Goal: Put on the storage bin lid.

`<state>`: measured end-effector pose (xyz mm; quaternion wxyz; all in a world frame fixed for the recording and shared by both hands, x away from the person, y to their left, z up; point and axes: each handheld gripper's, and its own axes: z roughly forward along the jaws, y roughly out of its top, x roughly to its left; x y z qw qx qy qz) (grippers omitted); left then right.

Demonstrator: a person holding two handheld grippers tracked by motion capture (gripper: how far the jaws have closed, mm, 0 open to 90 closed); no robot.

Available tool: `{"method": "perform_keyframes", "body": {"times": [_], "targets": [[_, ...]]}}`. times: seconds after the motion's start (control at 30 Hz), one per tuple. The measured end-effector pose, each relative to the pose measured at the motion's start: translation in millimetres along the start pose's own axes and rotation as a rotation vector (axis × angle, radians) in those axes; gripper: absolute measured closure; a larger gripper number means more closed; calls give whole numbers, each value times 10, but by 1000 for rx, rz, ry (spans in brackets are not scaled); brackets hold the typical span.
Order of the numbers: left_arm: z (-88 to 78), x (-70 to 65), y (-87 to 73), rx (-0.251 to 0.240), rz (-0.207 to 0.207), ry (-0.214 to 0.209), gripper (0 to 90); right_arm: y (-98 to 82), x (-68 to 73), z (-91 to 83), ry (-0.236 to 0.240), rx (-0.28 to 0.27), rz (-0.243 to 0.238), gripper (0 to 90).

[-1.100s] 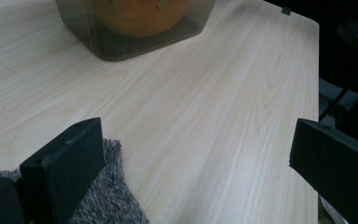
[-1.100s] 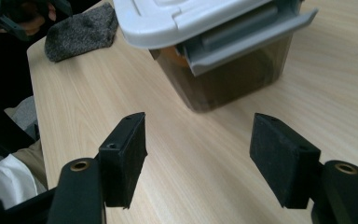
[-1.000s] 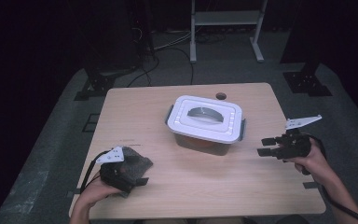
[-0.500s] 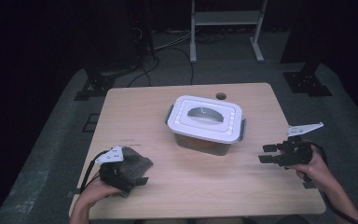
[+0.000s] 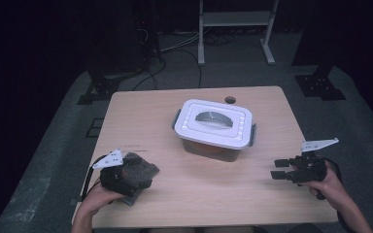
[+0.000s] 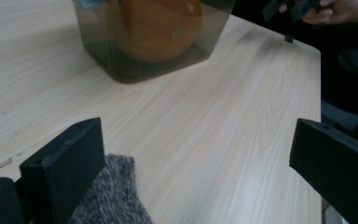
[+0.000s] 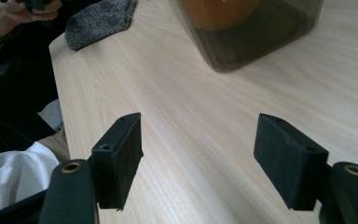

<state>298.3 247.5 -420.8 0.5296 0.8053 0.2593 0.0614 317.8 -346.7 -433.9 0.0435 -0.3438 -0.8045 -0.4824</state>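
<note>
Grey knitted cloth (image 5: pixel 138 170) lies unlabelled under the spread left hand-held gripper (image 5: pixel 126 180); right hand-held gripper (image 5: pixel 279 171) has just been opening, empty

The high view looks down and forward over the table (image 5: pixel 194 194). Each gripper view rides low and close, facing inward; both share the container (image 6: pixel 154 37) ahead.

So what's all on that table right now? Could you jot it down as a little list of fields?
table: pale wood
container: smoky clear box mid-table, white lid on
inside: something round and orange
cloth: grey knitted piece at near left, lying flat
left gripper: jaws open, one beside the cloth's edge
right gripper: at near right, jaws have just been opening, nothing between them
</note>
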Motion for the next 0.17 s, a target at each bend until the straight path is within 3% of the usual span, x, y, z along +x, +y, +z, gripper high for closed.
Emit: {"method": "perform_keyframes", "body": {"times": [0.17], "targets": [[-20, 18, 11, -24, -6, 14, 25, -86, 25, -18, 8, 6, 2, 280]]}}
